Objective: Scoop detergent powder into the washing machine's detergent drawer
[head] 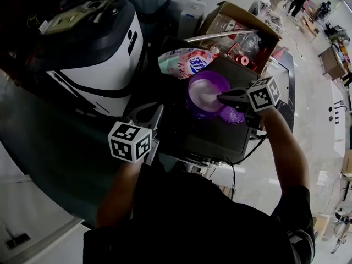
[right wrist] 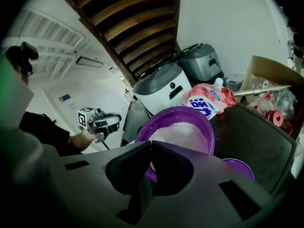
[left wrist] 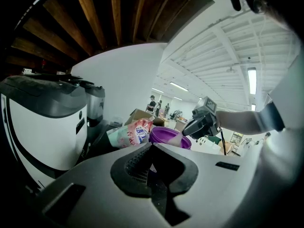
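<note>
Your right gripper [head: 220, 98] is over the purple tub [head: 212, 77], and its claw is pinched shut on a pale scoop [left wrist: 179, 136]. Only a little bit of the scoop shows, and it dips down into the tub. The tub is full of white powder [head: 203, 95]. It sits on a dark flat top [head: 214, 139]. A purple lid [head: 234, 115] lies right beside the tub. A pink and white soap bag [head: 184, 62] lies just behind the tub. Your left gripper [head: 161, 110] is off to the left, by the edge of the dark top. Its claw is closed with nothing in it. A big white and grey machine [head: 93, 54] stands to the left.
</note>
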A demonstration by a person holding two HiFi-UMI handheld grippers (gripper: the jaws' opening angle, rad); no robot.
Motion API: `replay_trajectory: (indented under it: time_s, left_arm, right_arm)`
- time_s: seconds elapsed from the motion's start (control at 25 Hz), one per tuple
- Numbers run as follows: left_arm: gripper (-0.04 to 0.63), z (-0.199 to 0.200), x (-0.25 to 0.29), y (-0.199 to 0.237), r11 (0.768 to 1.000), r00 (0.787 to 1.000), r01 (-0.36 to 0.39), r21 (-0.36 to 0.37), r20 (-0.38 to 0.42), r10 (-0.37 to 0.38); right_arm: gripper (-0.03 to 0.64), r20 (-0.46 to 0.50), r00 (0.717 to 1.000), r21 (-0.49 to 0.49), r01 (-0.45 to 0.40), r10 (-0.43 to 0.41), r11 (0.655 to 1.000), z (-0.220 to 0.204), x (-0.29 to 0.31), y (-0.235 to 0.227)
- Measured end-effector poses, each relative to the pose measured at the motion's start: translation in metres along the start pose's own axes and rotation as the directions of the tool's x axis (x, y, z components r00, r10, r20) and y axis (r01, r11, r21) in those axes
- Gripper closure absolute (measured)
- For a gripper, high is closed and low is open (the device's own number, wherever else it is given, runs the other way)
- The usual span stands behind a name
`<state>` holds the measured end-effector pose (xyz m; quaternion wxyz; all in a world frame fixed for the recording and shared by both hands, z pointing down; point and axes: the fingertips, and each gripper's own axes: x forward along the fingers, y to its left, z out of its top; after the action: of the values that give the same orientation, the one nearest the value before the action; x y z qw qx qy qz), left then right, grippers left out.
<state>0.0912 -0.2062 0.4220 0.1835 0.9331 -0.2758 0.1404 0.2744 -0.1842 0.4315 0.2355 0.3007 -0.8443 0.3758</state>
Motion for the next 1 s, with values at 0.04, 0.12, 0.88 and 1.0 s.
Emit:
replay_trajectory:
  time_s: [0.04, 0.12, 0.88, 1.0]
  left_arm:
    - [0.588, 0.000, 0.001, -0.003, 1.000, 1.000, 0.001, 0.001, -0.002, -0.001]
    - [0.588, -0.001, 0.003, -0.008, 1.000, 1.000, 0.005, 0.000, -0.006, -0.005]
    - [0.586, -0.023, 0.012, -0.035, 0.999, 0.999, -0.034, -0.013, -0.043, 0.033]
    - [0.588, -0.016, 0.002, -0.026, 0.996, 0.996, -0.085, -0.016, -0.031, 0.085]
  right_arm:
    - [0.598, 0.018, 1.000, 0.012, -0.006, 0.006, 1.000, 0.000, -0.003, -0.001]
    - [0.598, 0.057, 0.998, 0.033, -0.015, 0.013, 0.999, 0.002, -0.008, -0.003]
    - [0.599, 0.455, 0.887, 0.212, -0.196, 0.080, 0.957, -0.002, -0.045, -0.021]
    - [0.599, 0.486, 0.870, 0.205, -0.206, 0.083, 0.957, -0.001, -0.049, -0.022]
